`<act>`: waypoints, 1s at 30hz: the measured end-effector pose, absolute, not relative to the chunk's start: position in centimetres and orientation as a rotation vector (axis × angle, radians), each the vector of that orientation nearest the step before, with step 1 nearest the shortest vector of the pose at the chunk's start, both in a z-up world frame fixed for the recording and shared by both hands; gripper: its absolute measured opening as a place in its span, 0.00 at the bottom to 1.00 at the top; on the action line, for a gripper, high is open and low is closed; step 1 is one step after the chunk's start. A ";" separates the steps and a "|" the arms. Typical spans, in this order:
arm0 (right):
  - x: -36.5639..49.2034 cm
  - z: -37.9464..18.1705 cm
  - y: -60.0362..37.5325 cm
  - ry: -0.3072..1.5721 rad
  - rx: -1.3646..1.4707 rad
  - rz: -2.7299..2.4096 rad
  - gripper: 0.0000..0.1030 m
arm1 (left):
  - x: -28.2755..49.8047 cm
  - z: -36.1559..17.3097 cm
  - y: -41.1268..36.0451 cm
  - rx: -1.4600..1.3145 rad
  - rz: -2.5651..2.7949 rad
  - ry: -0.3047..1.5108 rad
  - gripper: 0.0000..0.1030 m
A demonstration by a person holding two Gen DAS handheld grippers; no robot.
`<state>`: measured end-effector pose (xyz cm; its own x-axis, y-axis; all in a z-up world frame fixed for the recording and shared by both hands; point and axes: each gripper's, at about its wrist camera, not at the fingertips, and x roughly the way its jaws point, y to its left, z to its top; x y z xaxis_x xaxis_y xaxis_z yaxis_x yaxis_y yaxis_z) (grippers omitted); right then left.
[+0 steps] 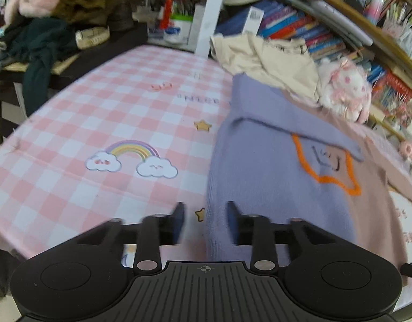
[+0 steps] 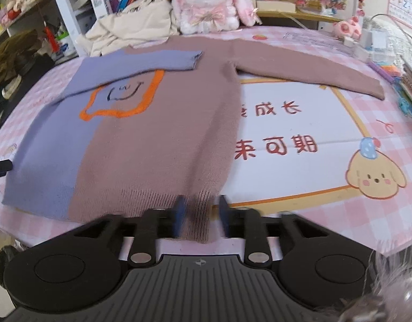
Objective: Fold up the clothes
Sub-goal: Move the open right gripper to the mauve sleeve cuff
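A two-tone sweater (image 2: 157,134), lilac on one half and dusty pink on the other, lies flat on the checked tablecloth (image 2: 300,161). An orange star outline with a smiley (image 2: 122,94) marks its chest. The lilac sleeve (image 2: 163,60) is folded across the chest; the pink sleeve (image 2: 308,64) stretches out to the right. My right gripper (image 2: 200,214) is open at the pink hem, a fold of hem rising between its fingers. My left gripper (image 1: 206,220) is open at the sweater's lilac edge (image 1: 216,214), which runs between its fingers.
A cream garment (image 2: 131,29) and a plush rabbit (image 2: 208,8) sit at the table's far edge, before shelves of books (image 1: 300,26). More clothes (image 1: 39,37) pile on a dark side table. Pens and notebooks (image 2: 404,80) lie at the right edge.
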<state>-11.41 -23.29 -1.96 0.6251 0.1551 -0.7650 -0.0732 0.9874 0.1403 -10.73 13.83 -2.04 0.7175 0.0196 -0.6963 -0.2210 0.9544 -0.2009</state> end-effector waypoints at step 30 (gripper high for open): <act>-10.3 -0.7 -33.4 0.811 0.146 0.037 0.86 | -10.4 -1.5 -0.4 -0.106 0.076 0.713 0.96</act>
<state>-10.34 -33.39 -0.72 0.6890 0.0889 -0.7193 0.0230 0.9893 0.1443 -10.40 -0.41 -1.49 0.7542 0.0331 -0.6558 -0.1053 0.9919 -0.0710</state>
